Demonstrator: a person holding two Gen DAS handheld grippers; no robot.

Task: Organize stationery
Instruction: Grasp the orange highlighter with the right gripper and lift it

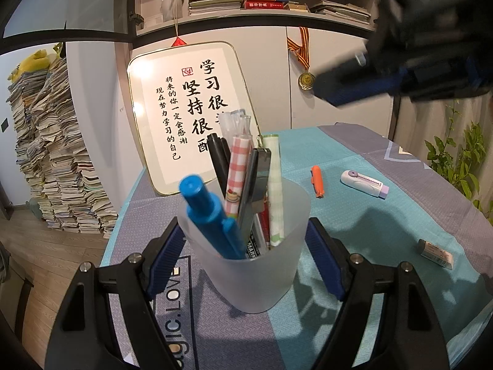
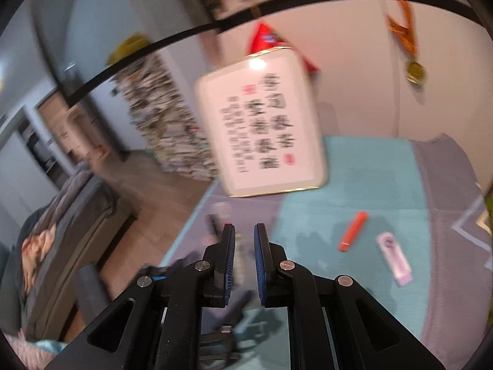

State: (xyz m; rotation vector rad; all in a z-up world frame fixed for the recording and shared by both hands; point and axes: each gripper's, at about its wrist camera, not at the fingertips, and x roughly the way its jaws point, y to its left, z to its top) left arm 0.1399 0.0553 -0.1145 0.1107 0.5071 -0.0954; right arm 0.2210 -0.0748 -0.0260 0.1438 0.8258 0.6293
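My left gripper [image 1: 245, 248] is shut on a frosted plastic pen cup [image 1: 246, 246], one pad on each side. The cup holds a blue marker [image 1: 209, 212], a black pen [image 1: 217, 158], checked pens and several others. On the teal cloth lie an orange pen [image 1: 317, 181], a white and purple correction tape [image 1: 365, 183] and a grey eraser [image 1: 436, 253]. My right gripper [image 2: 244, 259] is high above the table, its jaws a narrow gap apart with nothing between them; it shows blurred in the left wrist view [image 1: 400, 77]. The orange pen [image 2: 352, 231] and correction tape [image 2: 396, 262] lie below it to the right.
A framed calligraphy board [image 1: 191, 114] leans against the cabinet at the table's back. A tall stack of papers [image 1: 58, 160] stands on the floor to the left. A green plant [image 1: 459, 160] is at the right edge. The table edge [image 1: 123, 215] runs left of the cup.
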